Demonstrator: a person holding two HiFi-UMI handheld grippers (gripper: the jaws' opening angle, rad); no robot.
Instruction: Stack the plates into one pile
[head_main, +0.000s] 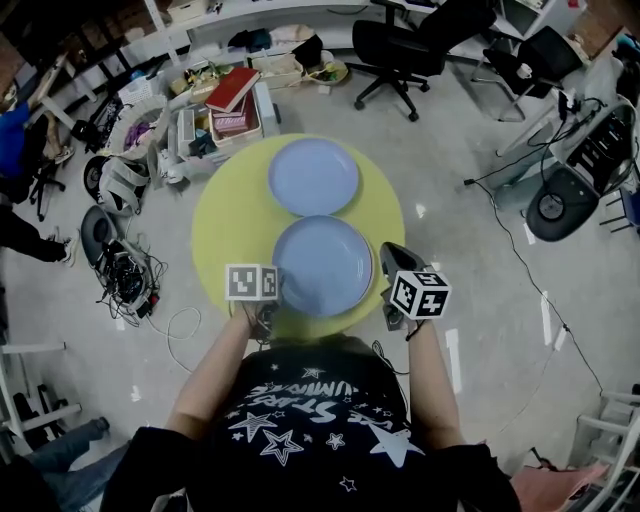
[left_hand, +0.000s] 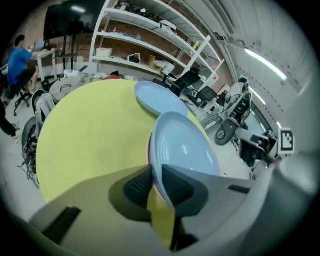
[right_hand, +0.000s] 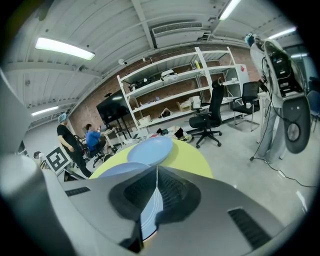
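Two blue plates sit on the one round yellow counter (head_main: 225, 225): the far plate (head_main: 313, 176) and, just beside it, the near plate (head_main: 322, 265). Two claws pinch the near plate, the left claw (left_hand: 156, 175) closed on its left rim and the right claw (right_hand: 156, 172) closed on its right rim.

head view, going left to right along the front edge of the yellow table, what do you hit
tangle of cables on the floor → left hand-held gripper, clamped on the plate's left rim → near plate → right hand-held gripper, clamped on its right rim
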